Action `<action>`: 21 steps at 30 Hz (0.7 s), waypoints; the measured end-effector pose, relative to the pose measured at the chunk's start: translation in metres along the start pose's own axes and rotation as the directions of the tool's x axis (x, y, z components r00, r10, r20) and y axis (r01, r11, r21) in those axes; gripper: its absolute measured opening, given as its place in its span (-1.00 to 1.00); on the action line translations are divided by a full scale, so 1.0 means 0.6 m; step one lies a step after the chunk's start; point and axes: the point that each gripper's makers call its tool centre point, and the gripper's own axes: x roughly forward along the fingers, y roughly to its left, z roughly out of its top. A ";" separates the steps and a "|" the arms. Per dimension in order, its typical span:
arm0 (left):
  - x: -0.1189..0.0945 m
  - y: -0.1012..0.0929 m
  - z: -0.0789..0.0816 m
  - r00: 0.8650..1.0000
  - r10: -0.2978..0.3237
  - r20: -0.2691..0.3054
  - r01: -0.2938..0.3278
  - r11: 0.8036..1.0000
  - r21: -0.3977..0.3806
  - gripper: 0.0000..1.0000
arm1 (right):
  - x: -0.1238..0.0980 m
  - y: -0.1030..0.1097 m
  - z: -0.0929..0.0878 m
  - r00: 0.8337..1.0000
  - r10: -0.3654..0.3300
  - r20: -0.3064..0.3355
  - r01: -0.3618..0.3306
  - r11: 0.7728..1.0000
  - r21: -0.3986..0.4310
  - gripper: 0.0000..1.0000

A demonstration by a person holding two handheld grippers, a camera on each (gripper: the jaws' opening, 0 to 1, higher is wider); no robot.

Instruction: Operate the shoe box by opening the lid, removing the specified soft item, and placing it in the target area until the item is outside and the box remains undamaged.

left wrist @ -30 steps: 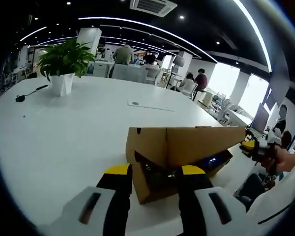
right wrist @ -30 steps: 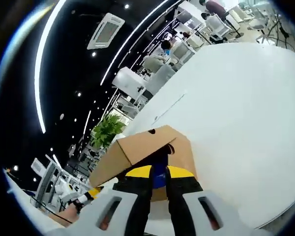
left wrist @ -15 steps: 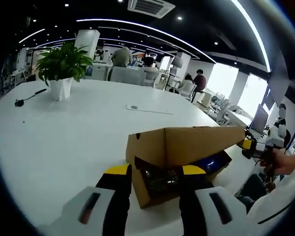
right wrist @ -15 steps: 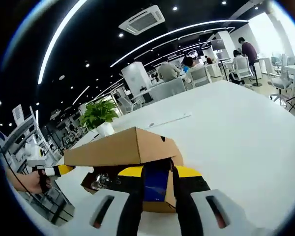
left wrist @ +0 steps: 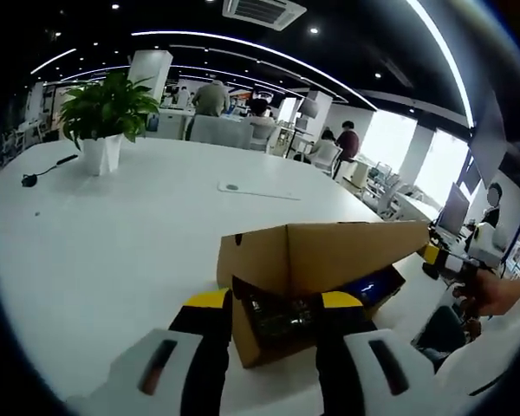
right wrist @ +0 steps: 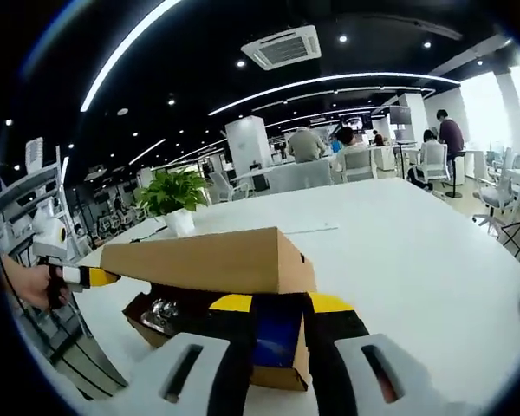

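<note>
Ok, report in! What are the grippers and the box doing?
Left gripper open, astride box end. Right gripper at other end, jaws apart. Lid raised, contents dark and glinting. Nothing in the way.

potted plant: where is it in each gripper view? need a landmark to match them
Left gripper view: the potted plant stands upper left, at the far side of the white table, well beyond the shoe box.
Right gripper view: it sits left of centre, just above the box's raised lid.
Shared landmark: the ceiling air-conditioning unit.
</note>
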 end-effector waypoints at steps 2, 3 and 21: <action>0.000 -0.002 0.001 1.000 -0.006 -0.004 0.006 1.000 -0.005 -0.22 | 0.004 0.004 0.001 1.000 -0.012 -0.002 0.012 1.000 -0.020 -0.63; 0.000 -0.002 0.001 1.000 -0.008 -0.006 0.008 1.000 -0.008 -0.21 | 0.005 0.002 0.002 1.000 -0.023 0.000 0.023 0.999 -0.030 -0.63; -0.009 -0.014 -0.036 0.995 -0.059 -0.085 0.059 0.998 -0.006 -0.16 | 0.023 -0.005 0.032 0.997 -0.070 0.023 0.073 0.985 -0.155 -0.71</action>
